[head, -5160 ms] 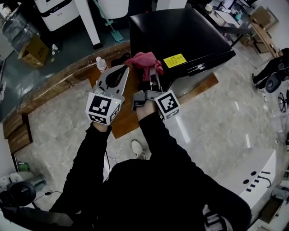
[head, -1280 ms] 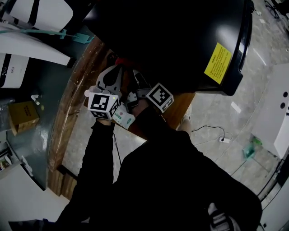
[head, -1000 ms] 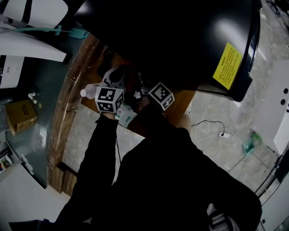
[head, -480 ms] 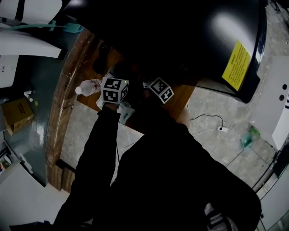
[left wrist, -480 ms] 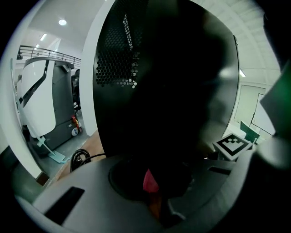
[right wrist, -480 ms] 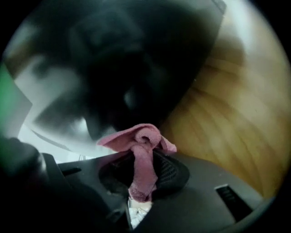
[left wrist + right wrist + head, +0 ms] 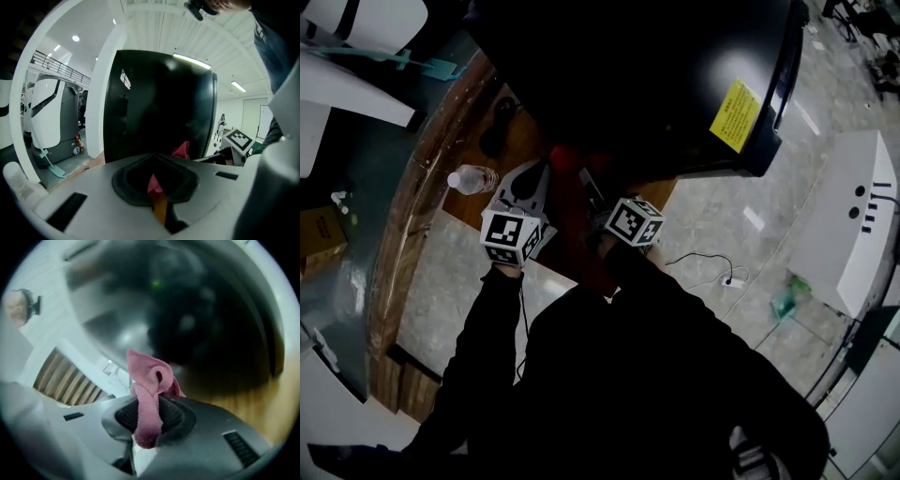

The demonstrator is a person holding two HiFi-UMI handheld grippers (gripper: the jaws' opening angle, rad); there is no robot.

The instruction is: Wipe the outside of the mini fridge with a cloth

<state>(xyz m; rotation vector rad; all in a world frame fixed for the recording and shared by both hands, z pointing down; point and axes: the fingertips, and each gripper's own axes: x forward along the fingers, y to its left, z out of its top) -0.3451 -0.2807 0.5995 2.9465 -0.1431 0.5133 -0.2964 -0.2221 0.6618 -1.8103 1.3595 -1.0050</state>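
The black mini fridge (image 7: pixel 647 75) with a yellow sticker (image 7: pixel 736 114) fills the top of the head view and stands on a wooden board (image 7: pixel 516 141). My right gripper (image 7: pixel 581 180) is shut on a pink-red cloth (image 7: pixel 564 164) beside the fridge's near side. In the right gripper view the cloth (image 7: pixel 147 390) bunches out of the right gripper (image 7: pixel 150 401), close to the dark glossy fridge wall (image 7: pixel 187 319). My left gripper (image 7: pixel 534 171) hangs just left of it, jaws together and holding nothing. The left gripper (image 7: pixel 153 161) faces the fridge (image 7: pixel 159 108), with the cloth (image 7: pixel 182 151) to its right.
A clear water bottle (image 7: pixel 472 178) lies on the board left of my left gripper. A dark object (image 7: pixel 497 127) sits beyond it. A white cabinet (image 7: pixel 853 225) stands at the right, and a cable (image 7: pixel 712 272) runs over the stone floor.
Both grippers have drawn back from the fridge's shadowed side toward me. The cloth, hidden half a second ago, shows again at the right gripper's tip. My head has turned.
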